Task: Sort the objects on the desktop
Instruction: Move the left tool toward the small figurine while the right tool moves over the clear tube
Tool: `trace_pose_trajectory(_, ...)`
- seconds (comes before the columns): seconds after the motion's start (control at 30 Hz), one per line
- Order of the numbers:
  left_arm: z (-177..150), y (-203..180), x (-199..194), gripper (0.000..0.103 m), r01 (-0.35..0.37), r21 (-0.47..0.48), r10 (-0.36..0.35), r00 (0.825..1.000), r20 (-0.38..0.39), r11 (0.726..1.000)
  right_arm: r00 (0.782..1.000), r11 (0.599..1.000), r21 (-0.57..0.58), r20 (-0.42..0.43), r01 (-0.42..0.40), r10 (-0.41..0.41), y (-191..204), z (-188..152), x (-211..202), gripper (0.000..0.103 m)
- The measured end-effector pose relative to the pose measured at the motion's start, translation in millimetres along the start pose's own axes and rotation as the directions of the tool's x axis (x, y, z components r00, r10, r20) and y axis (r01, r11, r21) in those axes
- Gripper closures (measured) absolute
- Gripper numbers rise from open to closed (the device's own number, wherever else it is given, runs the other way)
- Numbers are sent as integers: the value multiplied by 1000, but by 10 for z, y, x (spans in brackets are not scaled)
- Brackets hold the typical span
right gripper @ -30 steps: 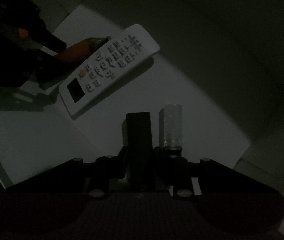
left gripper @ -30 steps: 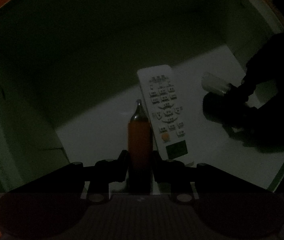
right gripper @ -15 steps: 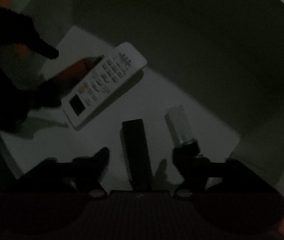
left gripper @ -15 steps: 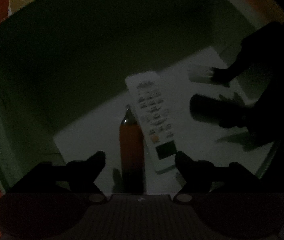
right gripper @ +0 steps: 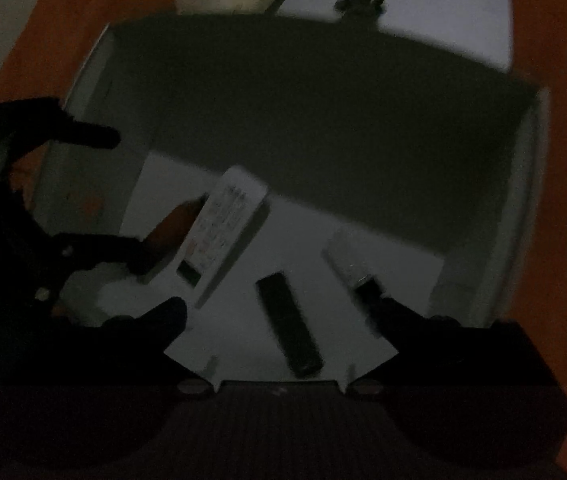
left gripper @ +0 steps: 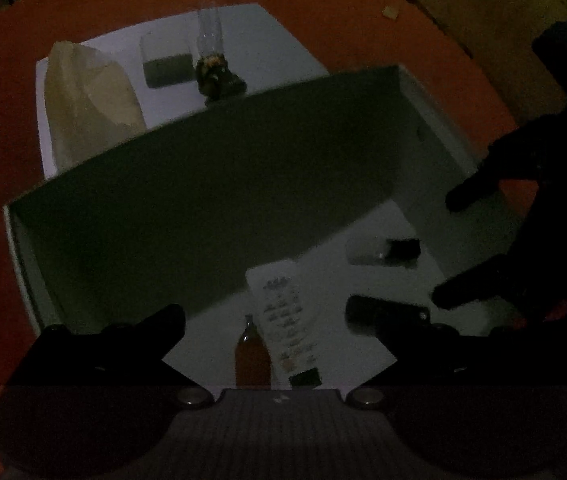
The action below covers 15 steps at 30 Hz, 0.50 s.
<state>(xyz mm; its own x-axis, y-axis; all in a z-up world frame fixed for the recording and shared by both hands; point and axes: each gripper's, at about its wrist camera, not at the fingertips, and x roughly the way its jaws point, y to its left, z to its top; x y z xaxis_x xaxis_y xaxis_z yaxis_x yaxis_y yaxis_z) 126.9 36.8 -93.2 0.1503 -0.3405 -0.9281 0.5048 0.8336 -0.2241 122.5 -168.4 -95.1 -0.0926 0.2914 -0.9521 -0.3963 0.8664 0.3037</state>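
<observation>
Both tools just opened wide: left tool dropped the orange bottle, right tool the black bar, both now boxed.

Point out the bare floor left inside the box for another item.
Most of the box floor under the shadowed far wall is bare. The near strip is crowded: orange bottle, white remote, black stick, clear tube.

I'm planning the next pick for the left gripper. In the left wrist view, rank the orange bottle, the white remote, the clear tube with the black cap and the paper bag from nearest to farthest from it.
From the left gripper:
1. Orange bottle, between the open fingers, in the box.
2. White remote, just right of the bottle.
3. Clear tube, farther right in the box.
4. Paper bag, outside the box, beyond its far wall.
</observation>
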Motion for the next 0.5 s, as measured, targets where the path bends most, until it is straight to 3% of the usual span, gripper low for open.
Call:
trace_pose_trajectory(0.2, 245, 19, -199, 0, -70, 10, 70, 996, 62, 997, 991, 999, 2, 126, 40, -40, -79, 246, -424, 0)
trace_pose_trajectory(0.5, 791, 229, -409, 0, -94, -52, 100, 987, 123, 994, 960, 993, 100, 267, 56, -81, -343, 757, -904, 0)
